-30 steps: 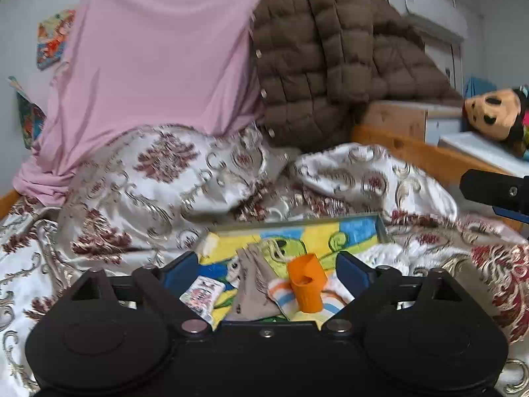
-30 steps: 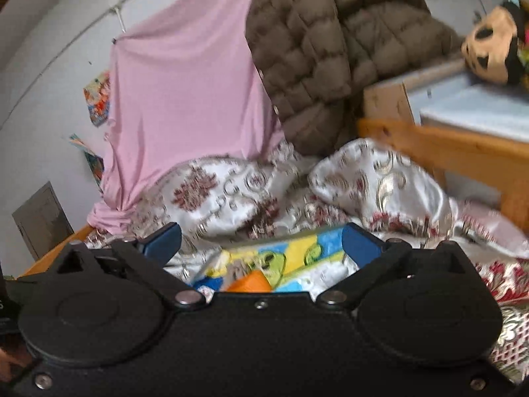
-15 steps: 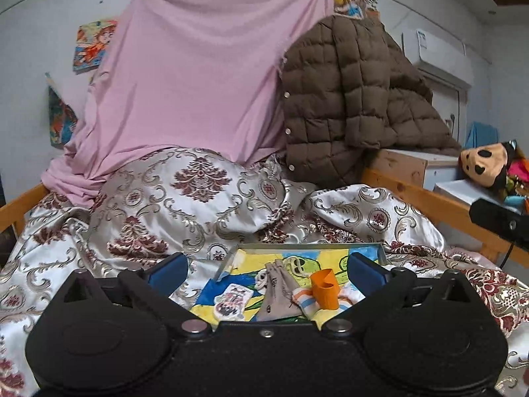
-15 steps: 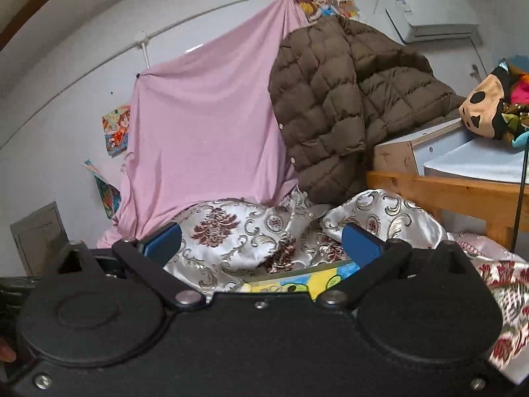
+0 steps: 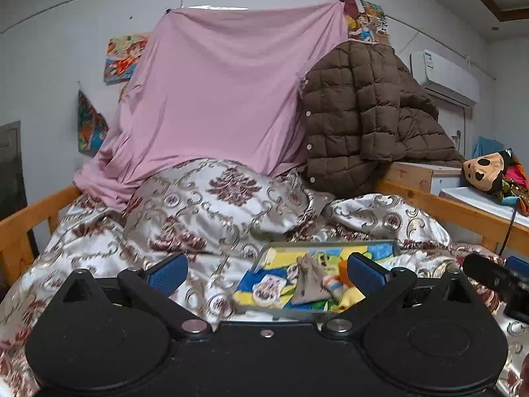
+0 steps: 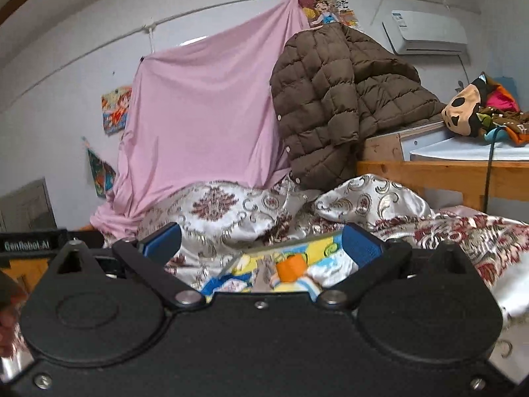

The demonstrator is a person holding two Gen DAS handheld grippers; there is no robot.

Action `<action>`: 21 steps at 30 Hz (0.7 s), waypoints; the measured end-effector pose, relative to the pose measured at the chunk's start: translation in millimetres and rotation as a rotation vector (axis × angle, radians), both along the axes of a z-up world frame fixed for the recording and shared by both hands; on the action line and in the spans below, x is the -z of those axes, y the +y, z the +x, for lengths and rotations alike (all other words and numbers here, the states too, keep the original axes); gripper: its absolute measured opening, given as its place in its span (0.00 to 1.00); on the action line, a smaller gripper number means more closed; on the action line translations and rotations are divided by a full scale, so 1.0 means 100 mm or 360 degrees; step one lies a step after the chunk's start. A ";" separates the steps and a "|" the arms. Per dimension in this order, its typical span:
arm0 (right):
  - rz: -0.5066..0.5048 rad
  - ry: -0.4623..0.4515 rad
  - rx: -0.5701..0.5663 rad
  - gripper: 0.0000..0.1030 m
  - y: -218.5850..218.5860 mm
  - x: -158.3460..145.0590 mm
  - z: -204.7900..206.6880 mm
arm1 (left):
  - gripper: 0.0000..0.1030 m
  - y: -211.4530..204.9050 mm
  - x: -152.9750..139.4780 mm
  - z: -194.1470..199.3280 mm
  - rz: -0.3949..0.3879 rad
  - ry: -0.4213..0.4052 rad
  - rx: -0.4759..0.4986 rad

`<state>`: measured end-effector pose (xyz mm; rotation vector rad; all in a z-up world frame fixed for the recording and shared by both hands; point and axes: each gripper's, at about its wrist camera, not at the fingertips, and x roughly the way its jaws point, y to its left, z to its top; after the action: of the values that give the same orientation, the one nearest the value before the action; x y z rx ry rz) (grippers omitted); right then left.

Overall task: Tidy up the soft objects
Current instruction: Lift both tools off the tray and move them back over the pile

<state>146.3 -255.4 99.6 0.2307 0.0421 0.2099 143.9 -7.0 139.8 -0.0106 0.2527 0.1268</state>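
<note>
A flat tray point(image 5: 325, 244) with a bright cartoon lining lies on the patterned bedspread. In it are a grey drawstring pouch point(image 5: 309, 284), a small printed card-like item point(image 5: 266, 289), a striped sock point(image 5: 332, 286) and an orange piece point(image 6: 291, 266). My left gripper point(image 5: 267, 273) is open and empty, held back from the tray and above the bedspread. My right gripper point(image 6: 261, 241) is open and empty, with the tray point(image 6: 291, 243) between its fingers in view.
A crumpled satin bedspread point(image 5: 215, 205) covers the bed. A pink sheet point(image 5: 224, 92) and a brown quilted jacket point(image 5: 360, 122) hang at the back. A wooden bed rail point(image 5: 456, 211) runs on the right, with a plush toy point(image 5: 486, 170) on the shelf behind it.
Both grippers have pulled back and up from the tray, so the tray looks smaller and more of the room shows. Both stayed open and empty.
</note>
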 end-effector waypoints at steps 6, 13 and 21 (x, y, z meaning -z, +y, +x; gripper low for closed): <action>-0.0106 0.0124 0.0010 1.00 0.18 0.21 -0.39 | 0.99 0.13 0.22 -0.33 -0.0012 0.0028 -0.0016; -0.0200 0.0279 0.0090 1.00 0.28 0.37 -0.70 | 0.99 0.26 0.61 -0.65 -0.0056 0.0143 -0.0013; -0.0253 0.0452 0.0140 1.00 0.41 0.56 -0.99 | 0.99 0.34 1.03 -0.86 -0.0153 0.0355 -0.0073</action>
<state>47.7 -214.0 43.5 0.1024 0.3284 0.0841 57.9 27.0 37.1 -0.0984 0.4816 0.1619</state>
